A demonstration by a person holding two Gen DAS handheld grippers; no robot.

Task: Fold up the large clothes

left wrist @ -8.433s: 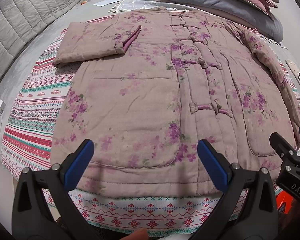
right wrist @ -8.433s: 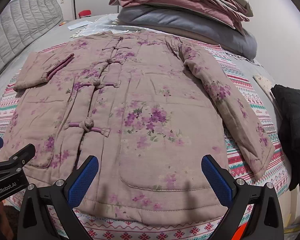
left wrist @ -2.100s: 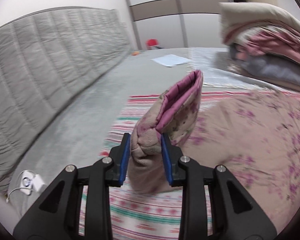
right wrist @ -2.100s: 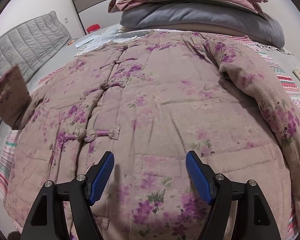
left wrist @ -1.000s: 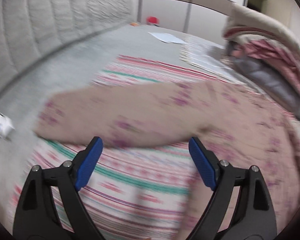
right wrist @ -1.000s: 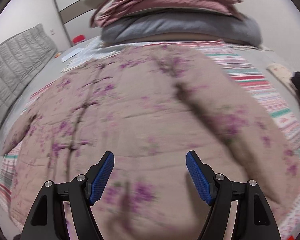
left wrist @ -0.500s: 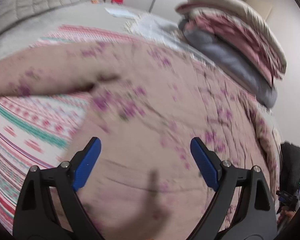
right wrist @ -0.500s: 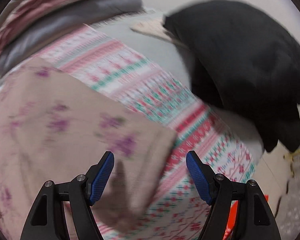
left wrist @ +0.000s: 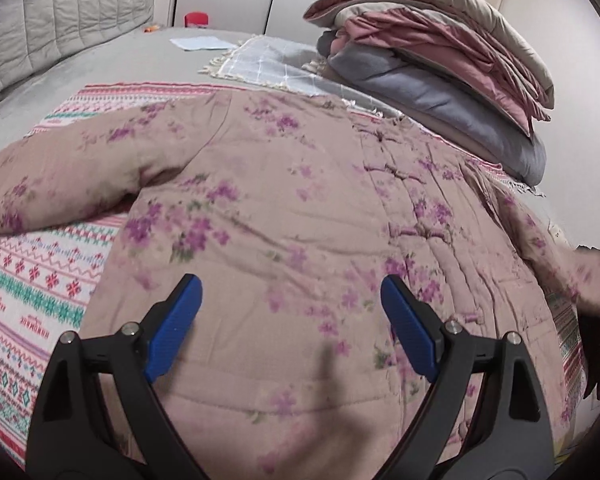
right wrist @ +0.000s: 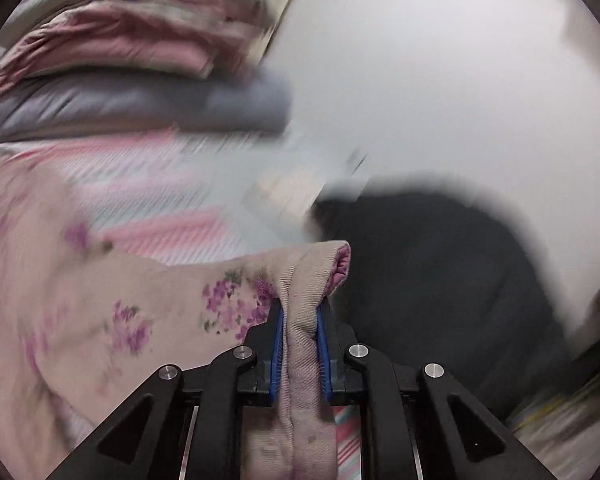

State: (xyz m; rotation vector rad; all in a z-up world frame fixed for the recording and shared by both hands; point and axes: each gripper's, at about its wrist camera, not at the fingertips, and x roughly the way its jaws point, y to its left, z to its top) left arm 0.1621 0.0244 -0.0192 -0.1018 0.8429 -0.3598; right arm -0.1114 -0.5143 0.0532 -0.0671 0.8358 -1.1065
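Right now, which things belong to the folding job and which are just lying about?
Job: floral padded jacket; its sleeve cuff, clamped in the right hand-held gripper; open left hand-held gripper.
Lying about: stacked quilts; black garment; checked cloth.

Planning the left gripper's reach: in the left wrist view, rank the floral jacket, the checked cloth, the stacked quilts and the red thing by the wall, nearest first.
1. floral jacket, right under the open left gripper.
2. checked cloth, beyond the jacket's collar.
3. stacked quilts, upper right; about level with the cloth, hard to call.
4. red thing, far back by the wall.
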